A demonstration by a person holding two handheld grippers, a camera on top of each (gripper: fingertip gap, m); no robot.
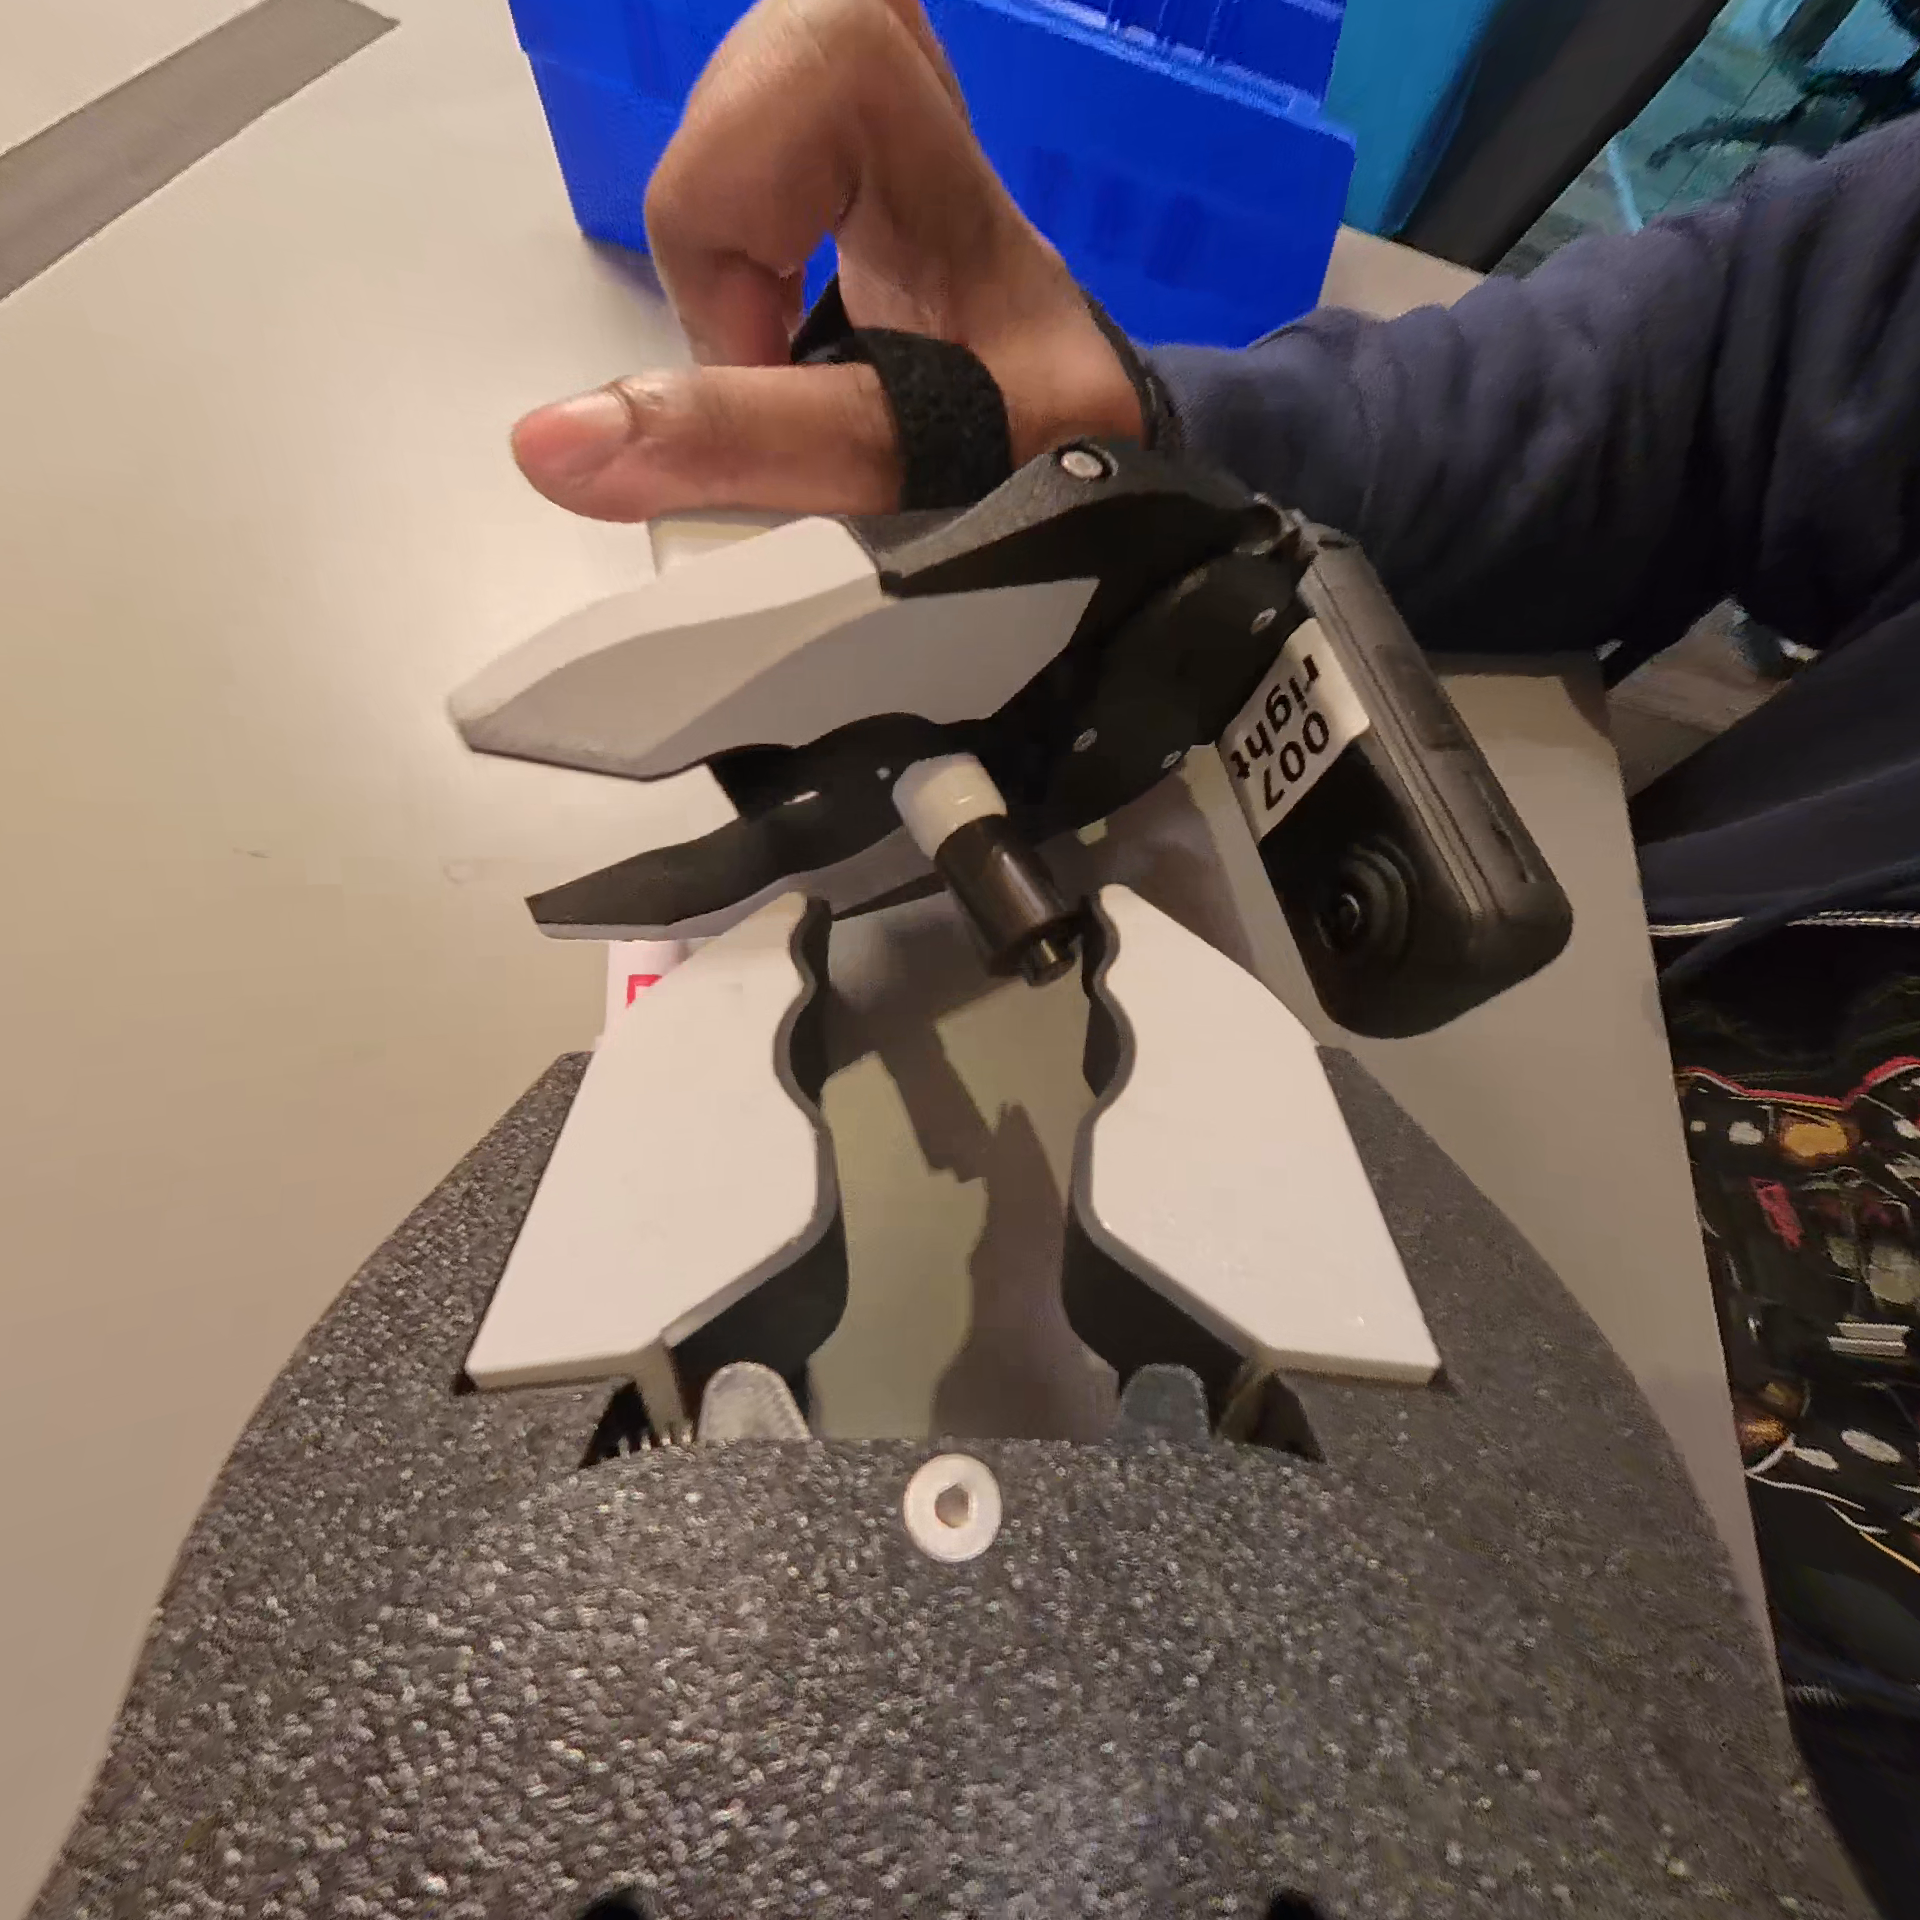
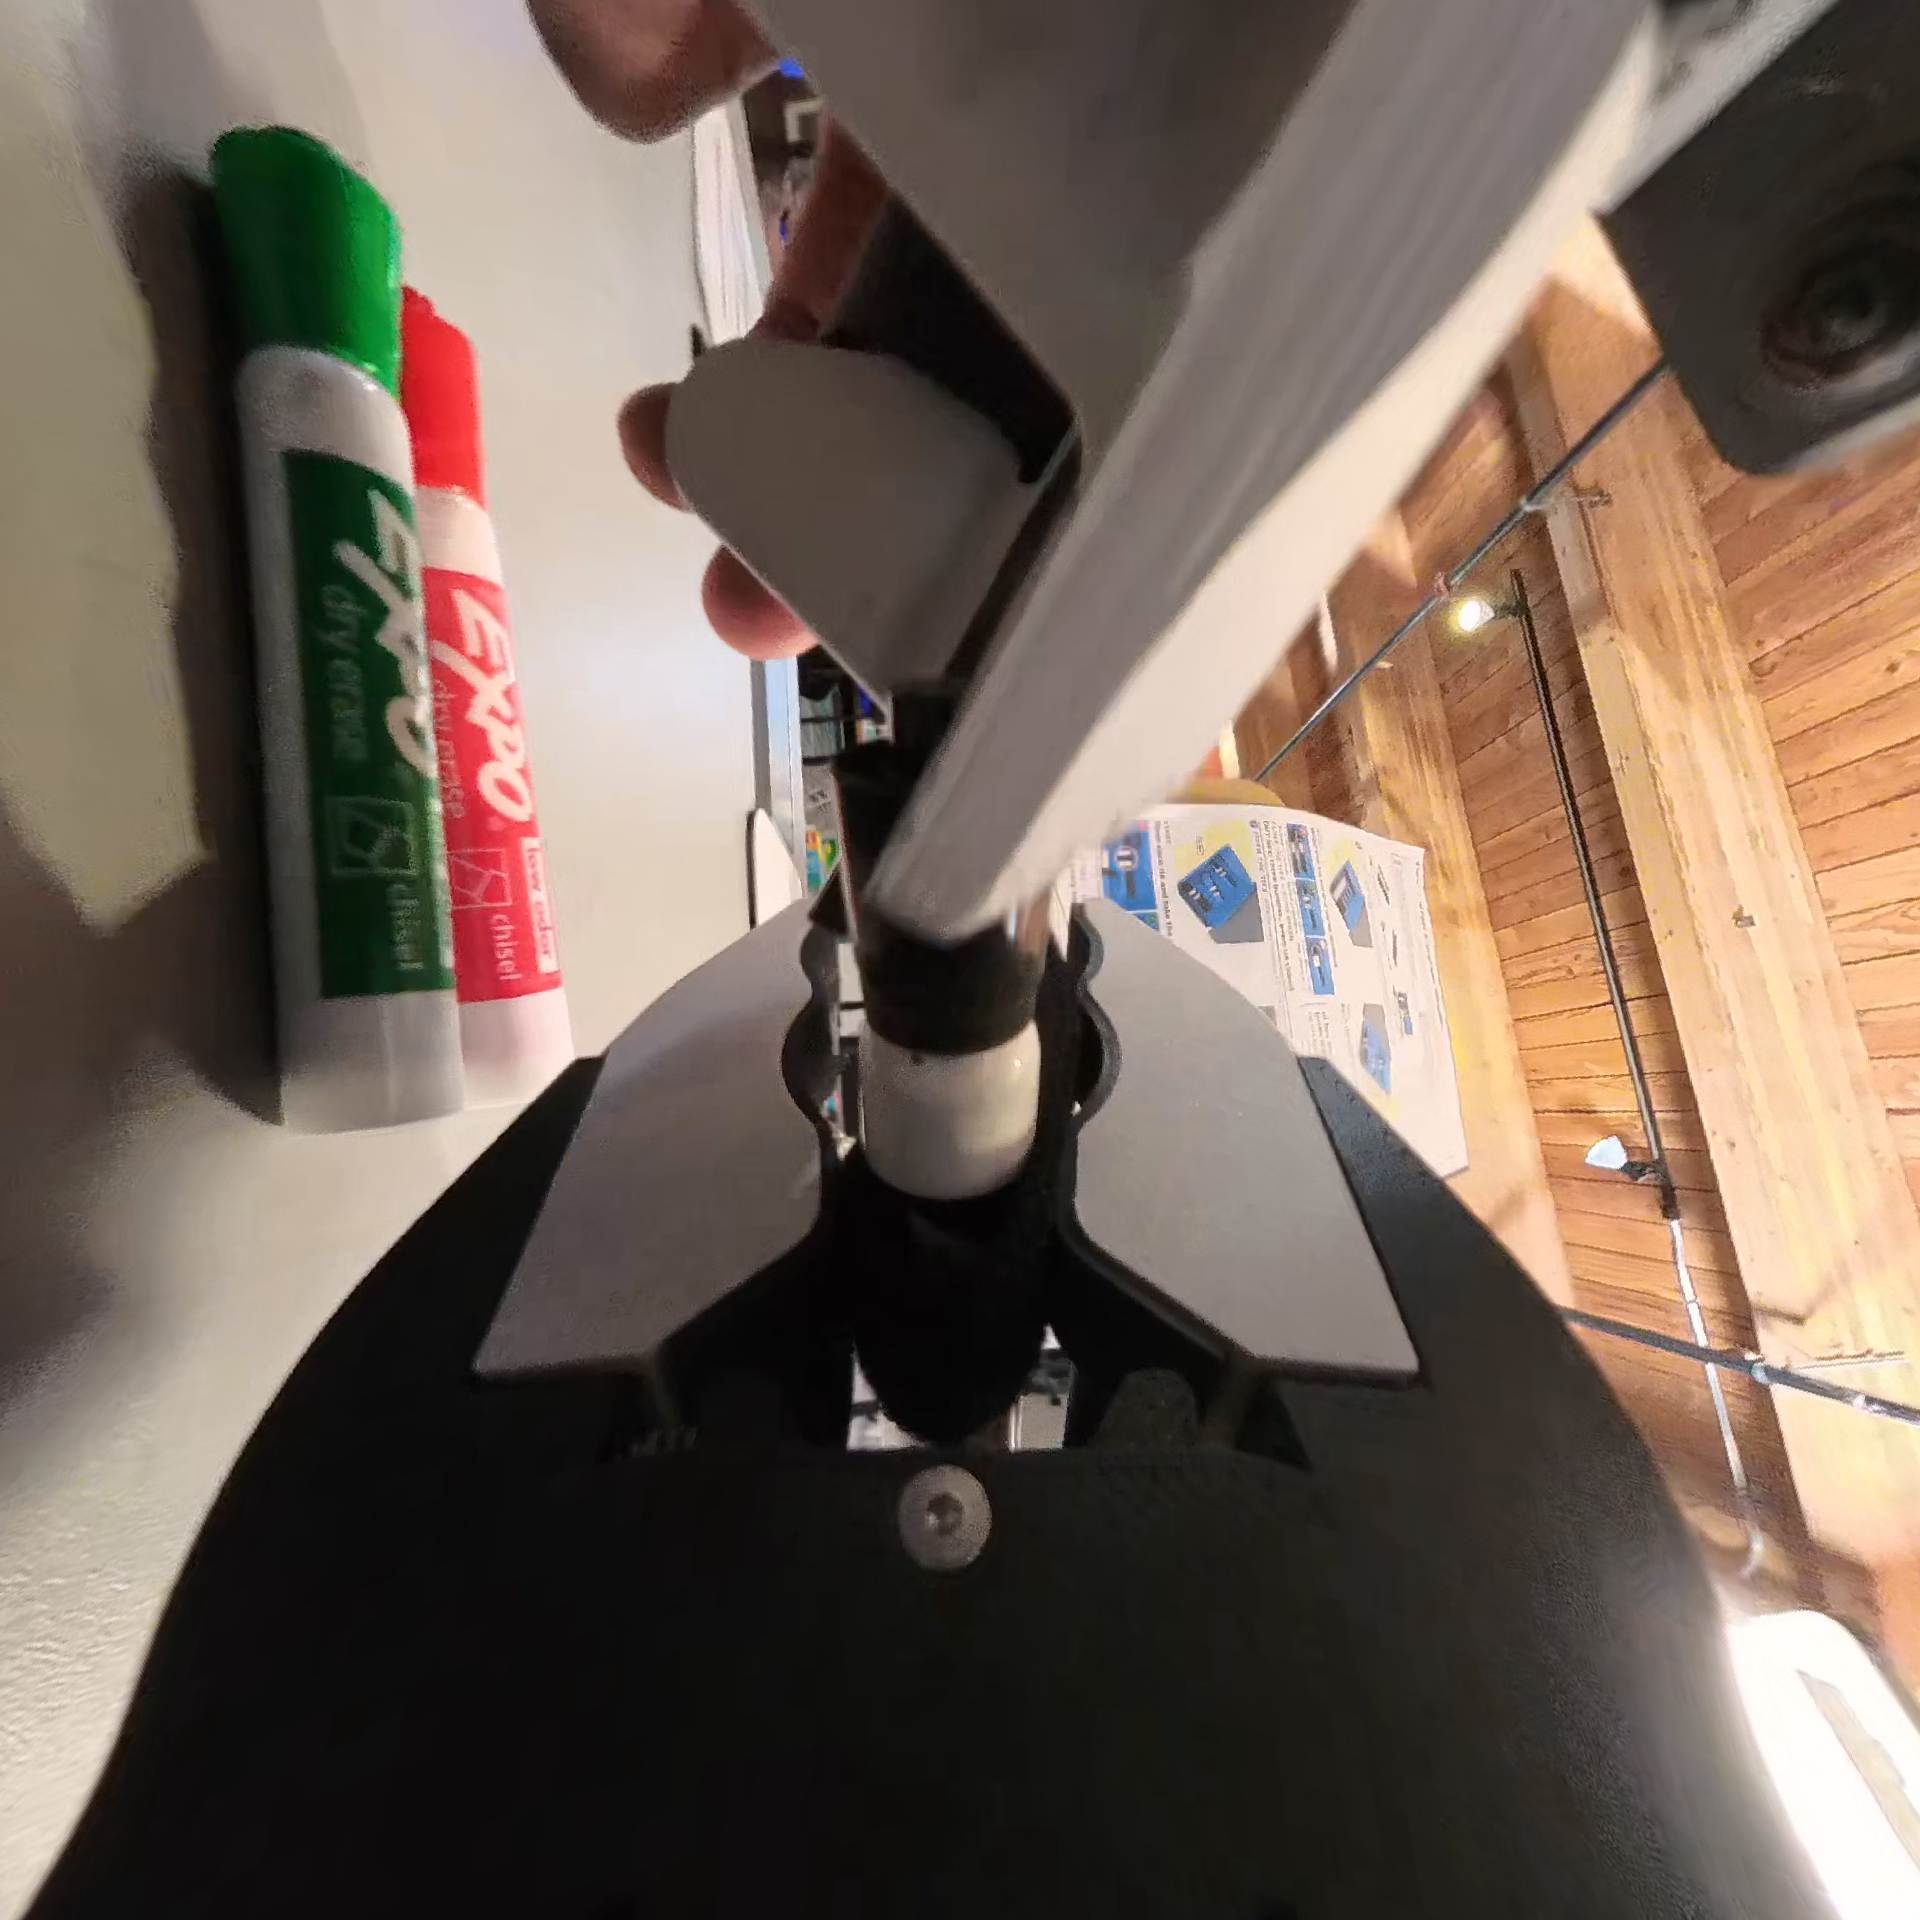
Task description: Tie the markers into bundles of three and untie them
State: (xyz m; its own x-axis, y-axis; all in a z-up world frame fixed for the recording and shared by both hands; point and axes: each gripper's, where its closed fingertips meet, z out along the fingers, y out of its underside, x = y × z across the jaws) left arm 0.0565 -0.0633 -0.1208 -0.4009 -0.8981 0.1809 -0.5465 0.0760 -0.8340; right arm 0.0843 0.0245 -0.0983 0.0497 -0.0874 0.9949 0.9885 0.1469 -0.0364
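My right gripper (image 2: pixel 951 997) is clenched on a black-capped marker (image 2: pixel 948 1101), its white barrel seated in the notch between my pads, which press it from both sides; the black cap end points out past my fingertips. I judge I hold it this far back so the free end sticks out for the other tool to take. Just ahead, my left gripper (image 1: pixel 951 971) stands released, its fingers parted with the marker's black tip (image 1: pixel 1013 914) at the gap between them, close against the right-hand finger; neither pad clearly presses it, so I count nothing gripped there. Its grey finger crosses right over my right tool's tips, which hides the cap's far end from that side.

Off to the left of my right gripper, a green marker (image 2: pixel 332 665) and a red marker (image 2: pixel 473 707) lie side by side, touching, on the pale table (image 2: pixel 613 582), loose, with no tie seen around them. They look laid ready for the third to join them. Beyond my left tool stands a blue bin (image 1: pixel 1164 177).
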